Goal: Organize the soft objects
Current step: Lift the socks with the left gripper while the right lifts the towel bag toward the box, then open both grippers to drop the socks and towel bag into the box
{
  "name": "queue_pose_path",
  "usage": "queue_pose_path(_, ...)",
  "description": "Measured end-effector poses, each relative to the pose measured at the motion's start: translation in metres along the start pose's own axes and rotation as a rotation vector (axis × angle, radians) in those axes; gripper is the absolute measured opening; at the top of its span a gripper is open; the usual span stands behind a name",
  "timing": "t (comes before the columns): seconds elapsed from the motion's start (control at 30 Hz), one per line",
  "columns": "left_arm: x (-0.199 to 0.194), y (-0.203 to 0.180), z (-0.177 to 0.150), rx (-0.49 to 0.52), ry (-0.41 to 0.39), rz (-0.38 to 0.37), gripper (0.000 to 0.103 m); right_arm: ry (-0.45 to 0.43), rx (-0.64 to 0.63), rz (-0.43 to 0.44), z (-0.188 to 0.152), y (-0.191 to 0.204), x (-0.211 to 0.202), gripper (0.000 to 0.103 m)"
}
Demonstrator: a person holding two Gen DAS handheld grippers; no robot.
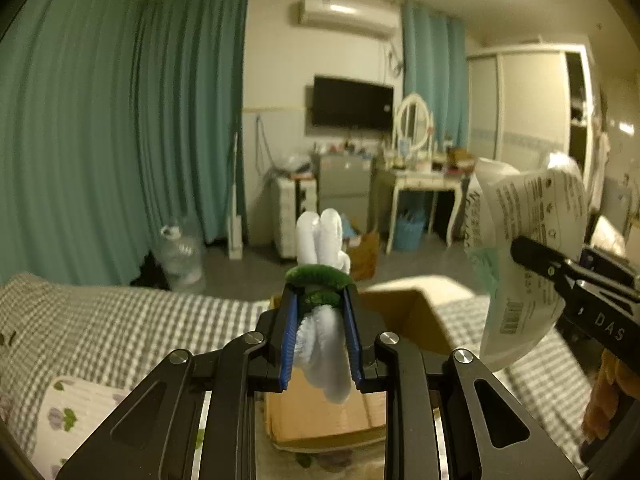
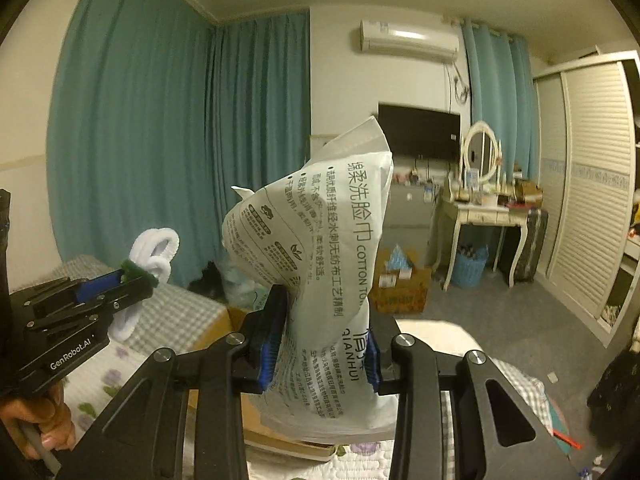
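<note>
My left gripper (image 1: 319, 300) is shut on a white fuzzy plush piece (image 1: 322, 240) with a green fuzzy band, held in the air above an open cardboard box (image 1: 404, 316) on the bed. It also shows at the left of the right wrist view (image 2: 138, 276), with the plush (image 2: 156, 250) sticking out. My right gripper (image 2: 320, 320) is shut on a soft white pack of cotton tissues (image 2: 320, 240) with printed text, held up in the air. In the left wrist view the pack (image 1: 528, 248) hangs at the right in the right gripper (image 1: 532, 256).
A grey checked bedspread (image 1: 120, 320) covers the bed, with a floral pillow (image 1: 76, 412) at lower left. Beyond the bed are teal curtains (image 1: 100, 140), a water jug (image 1: 182, 256), a white dressing table (image 1: 420, 184), a blue basket (image 1: 408, 232) and a wardrobe (image 2: 592, 200).
</note>
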State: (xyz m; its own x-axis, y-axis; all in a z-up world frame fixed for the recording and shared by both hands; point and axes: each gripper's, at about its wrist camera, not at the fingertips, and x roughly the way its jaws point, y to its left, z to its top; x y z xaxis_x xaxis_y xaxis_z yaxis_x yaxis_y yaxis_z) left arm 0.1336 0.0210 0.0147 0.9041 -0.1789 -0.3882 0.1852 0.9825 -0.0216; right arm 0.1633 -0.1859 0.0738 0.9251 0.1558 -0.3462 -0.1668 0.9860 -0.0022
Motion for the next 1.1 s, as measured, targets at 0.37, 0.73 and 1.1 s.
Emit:
queue_pose_path(0.37,0.101,-0.008,-0.052,-0.007,0.285,-0.023,0.022,0.263,-0.056,0.043,-0.071,0.005,0.135,0.035)
queue_pose_path(0.73,0.110,-0.016,-0.054,0.004,0.313,0.007,0.030,0.378,-0.122,0.010,-0.097,0.016,0.159,0.042)
queue_pose_path(1.1,0.075,-0.014,-0.027,-0.004,0.218,0.049,0.075,0.266,-0.079,-0.052,-0.065,0.003,0.109,0.069)
